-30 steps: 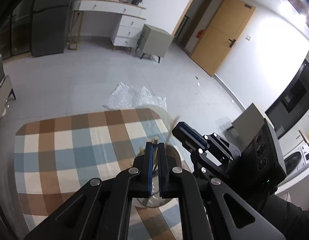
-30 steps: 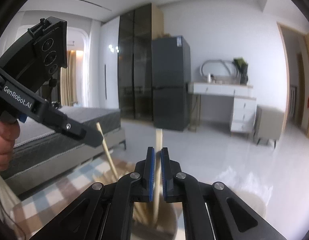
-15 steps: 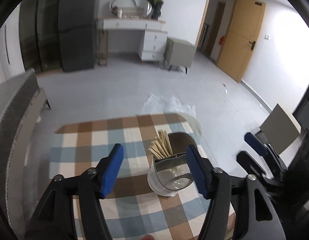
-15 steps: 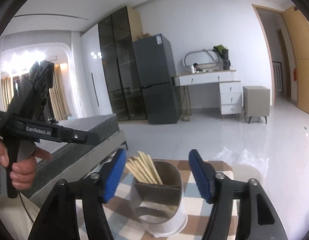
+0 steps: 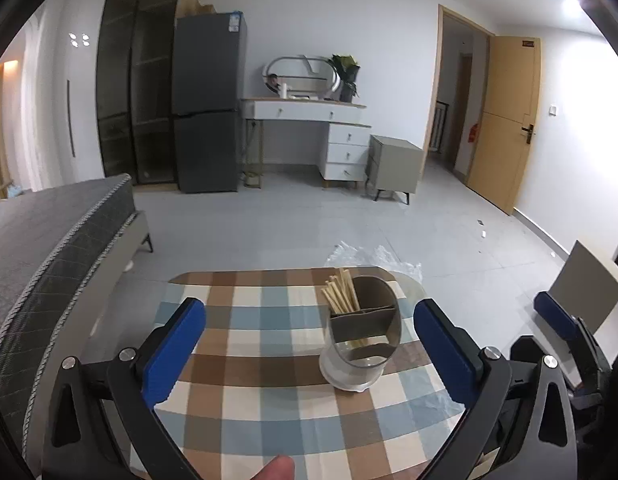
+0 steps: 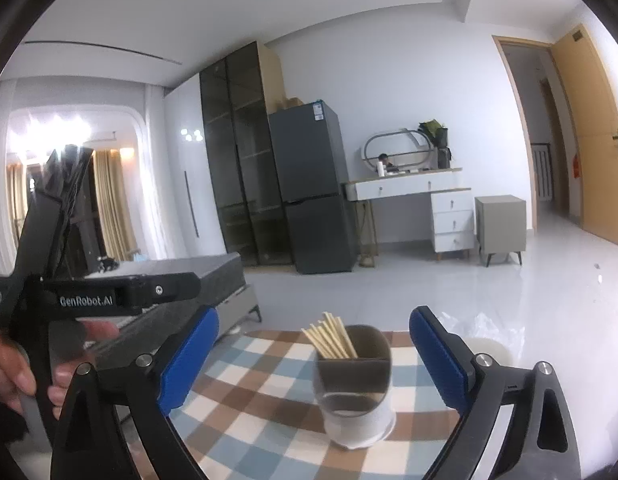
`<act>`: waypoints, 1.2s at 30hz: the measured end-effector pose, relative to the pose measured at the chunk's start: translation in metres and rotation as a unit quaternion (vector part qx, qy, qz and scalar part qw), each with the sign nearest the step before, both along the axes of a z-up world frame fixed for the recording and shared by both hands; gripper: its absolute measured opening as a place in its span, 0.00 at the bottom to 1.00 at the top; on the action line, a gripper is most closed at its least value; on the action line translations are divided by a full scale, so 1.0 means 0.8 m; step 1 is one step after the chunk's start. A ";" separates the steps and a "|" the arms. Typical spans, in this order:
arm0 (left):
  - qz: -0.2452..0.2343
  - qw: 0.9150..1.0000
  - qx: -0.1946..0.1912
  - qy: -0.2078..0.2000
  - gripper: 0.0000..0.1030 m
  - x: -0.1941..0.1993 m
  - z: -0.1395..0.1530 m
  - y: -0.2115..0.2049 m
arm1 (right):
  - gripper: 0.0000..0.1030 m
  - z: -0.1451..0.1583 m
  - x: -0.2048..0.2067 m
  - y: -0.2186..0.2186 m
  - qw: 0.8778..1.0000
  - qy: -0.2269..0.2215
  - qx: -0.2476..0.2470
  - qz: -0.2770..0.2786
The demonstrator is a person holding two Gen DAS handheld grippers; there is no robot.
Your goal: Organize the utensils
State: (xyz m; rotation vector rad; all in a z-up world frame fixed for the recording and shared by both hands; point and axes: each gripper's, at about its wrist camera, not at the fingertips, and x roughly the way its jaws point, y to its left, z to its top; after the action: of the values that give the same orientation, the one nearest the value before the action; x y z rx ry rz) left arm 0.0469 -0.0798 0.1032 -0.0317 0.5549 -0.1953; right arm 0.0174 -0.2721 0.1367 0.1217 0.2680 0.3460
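A utensil holder (image 5: 363, 344) with a grey divided insert and a white base stands on the checked tablecloth (image 5: 269, 384); it also shows in the right wrist view (image 6: 355, 384). Several wooden chopsticks (image 5: 341, 292) stand in its left rear compartment, also seen from the right wrist (image 6: 329, 336). My left gripper (image 5: 309, 344) is open and empty, drawn back from the holder. My right gripper (image 6: 313, 364) is open and empty, also drawn back, with the holder between its blue pads.
The table is small and round-edged, with a crumpled plastic sheet (image 5: 373, 256) on the floor beyond it. A grey bed (image 5: 49, 248) stands to the left. The right gripper's body (image 5: 569, 344) is at the table's right. A fridge, a dressing table and a door stand far back.
Both grippers were shut on chopsticks over the holder; they opened, left the chopsticks in the holder and pulled back toward me.
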 end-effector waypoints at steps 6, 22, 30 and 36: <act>0.006 1.000 -0.009 -0.001 0.98 -0.019 -0.006 0.002 | 1.00 -0.005 -0.021 0.006 1.000 0.007 0.009 -0.011; 0.009 1.000 -0.011 -0.011 0.98 -0.045 -0.016 0.000 | 1.00 -0.007 -0.051 0.000 0.999 0.009 0.020 -0.030; 0.014 1.000 -0.010 -0.014 0.98 -0.049 -0.017 -0.003 | 1.00 -0.009 -0.056 -0.001 0.999 0.005 0.019 -0.034; 0.016 1.000 -0.011 -0.011 0.98 -0.049 -0.018 -0.002 | 1.00 -0.009 -0.058 -0.001 0.999 0.005 0.018 -0.036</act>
State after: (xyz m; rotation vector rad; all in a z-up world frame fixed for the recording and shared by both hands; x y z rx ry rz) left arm 0.0075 -0.0814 0.0885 -0.0605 0.5302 -0.1710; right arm -0.0289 -0.2726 0.1296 0.1685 0.2665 0.2780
